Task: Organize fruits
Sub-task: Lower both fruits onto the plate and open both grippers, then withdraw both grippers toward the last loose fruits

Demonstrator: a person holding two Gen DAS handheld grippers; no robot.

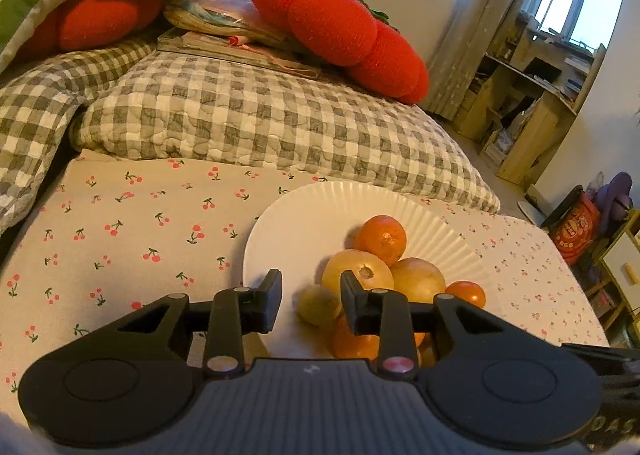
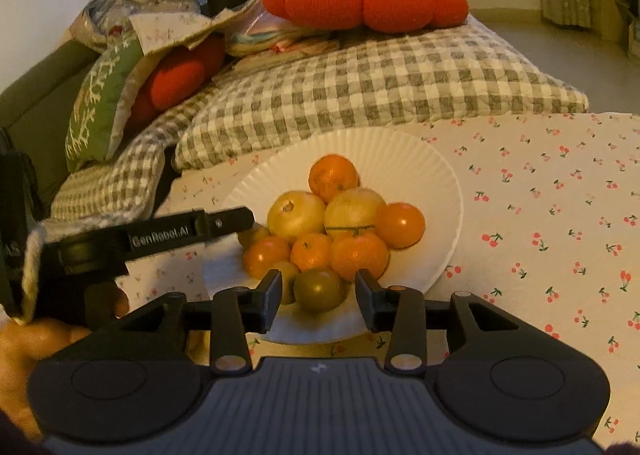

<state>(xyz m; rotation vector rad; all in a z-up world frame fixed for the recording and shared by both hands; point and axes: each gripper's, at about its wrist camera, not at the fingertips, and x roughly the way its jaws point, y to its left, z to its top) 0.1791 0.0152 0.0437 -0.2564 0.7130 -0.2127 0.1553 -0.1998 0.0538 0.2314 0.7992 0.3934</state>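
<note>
1. Low in the centre of both views sits the white plate [image 2: 436, 175] on the cherry-print desk [image 2: 560, 215], and all the fruit is heaped on it: oranges, two pale yellow fruits [image 2: 296, 215] and a green fruit [image 2: 319, 289] at the near edge.
2. My right tool [image 2: 319, 297] stands narrowly parted with nothing gripped; the green fruit shows in the gap, but the pads do not press on it.
3. My left tool [image 1: 310, 295] is also slightly parted and empty, its tips over the near side of the pile beside a small greenish fruit [image 1: 318, 305].
4. I judge the main risk is the heap itself: nudge one low fruit and those resting on it could roll off the plate.
5. Either gap looks too tight for the fruit; closing like this could push it away.
6. My left tool [image 2: 192, 231] reaches in from the left of the right view, so both tools crowd one pile and could knock together.
</note>
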